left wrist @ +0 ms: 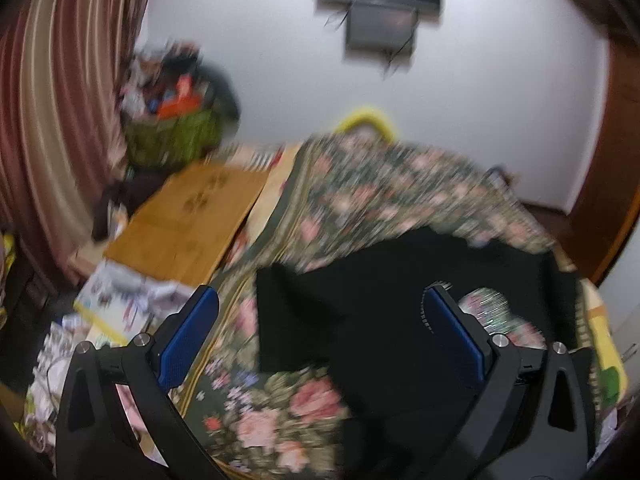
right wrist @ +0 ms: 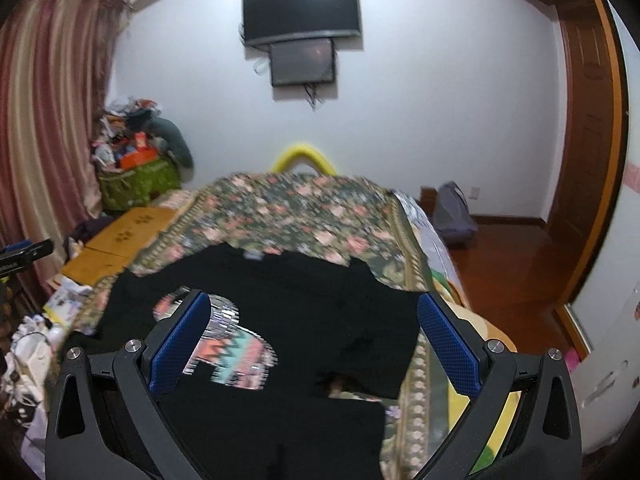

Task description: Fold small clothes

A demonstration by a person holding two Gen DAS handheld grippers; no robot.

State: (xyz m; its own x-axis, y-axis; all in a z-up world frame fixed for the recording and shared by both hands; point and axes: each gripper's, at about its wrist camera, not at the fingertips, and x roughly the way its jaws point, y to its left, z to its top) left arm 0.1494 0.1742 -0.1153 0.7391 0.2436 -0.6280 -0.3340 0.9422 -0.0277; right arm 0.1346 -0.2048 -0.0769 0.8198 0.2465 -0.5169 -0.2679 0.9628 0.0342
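Note:
A small black T-shirt (right wrist: 304, 308) with a colourful patterned print (right wrist: 236, 356) lies spread flat on a floral bedspread (right wrist: 304, 216). My right gripper (right wrist: 316, 344) hovers above the shirt's front, open, with nothing between its blue pads. In the left wrist view the same black T-shirt (left wrist: 360, 304) lies below my left gripper (left wrist: 320, 336), which is open and holds nothing; its left sleeve edge sits between the fingers and a bit of the print (left wrist: 492, 312) shows past the right finger. This view is motion-blurred.
A wooden board (right wrist: 120, 236) lies left of the bed, with papers and clutter (left wrist: 120, 304) on the floor. A green basket (right wrist: 136, 184) heaped with things stands by striped curtains (right wrist: 44, 120). Screens (right wrist: 300, 12) hang on the far wall. A bag (right wrist: 452, 212) rests on the wooden floor at right.

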